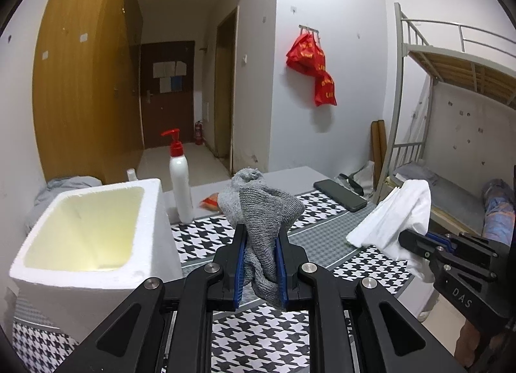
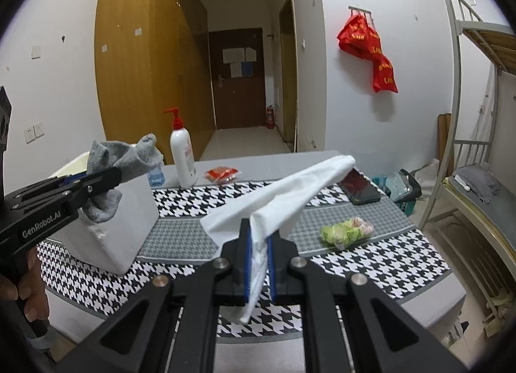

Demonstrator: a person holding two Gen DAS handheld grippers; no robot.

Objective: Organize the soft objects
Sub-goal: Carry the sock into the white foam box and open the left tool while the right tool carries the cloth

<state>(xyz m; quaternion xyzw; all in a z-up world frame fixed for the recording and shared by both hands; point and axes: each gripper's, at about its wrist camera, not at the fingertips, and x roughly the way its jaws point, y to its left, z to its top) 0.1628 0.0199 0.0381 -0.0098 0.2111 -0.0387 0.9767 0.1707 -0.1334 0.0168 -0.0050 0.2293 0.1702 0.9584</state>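
The tabletop carries a houndstooth cover, and at its left end stands a white foam box, open at the top and showing nothing inside from the left wrist view. Everything the coming move turns on is how the two held cloths lie from that opening.

The left gripper is the nearer one. In its own view the box sits just to the left of and below the fingers; in the right wrist view the gripper hangs right at the box's near wall, at about the height of the rim. Its fingers are closed tight on a grey sock, which bunches above the fingertips and trails down between the blue pads. A short carry leftward, then a release, would likely drop it in.

The right gripper is well apart from the box, over the middle of the tabletop. Its fingers are pinched on a white cloth, whose long axis runs up and to the right, away from the box, with a loose tail hanging below the pads.

A white pump bottle stands just behind the box, a black phone farther right.
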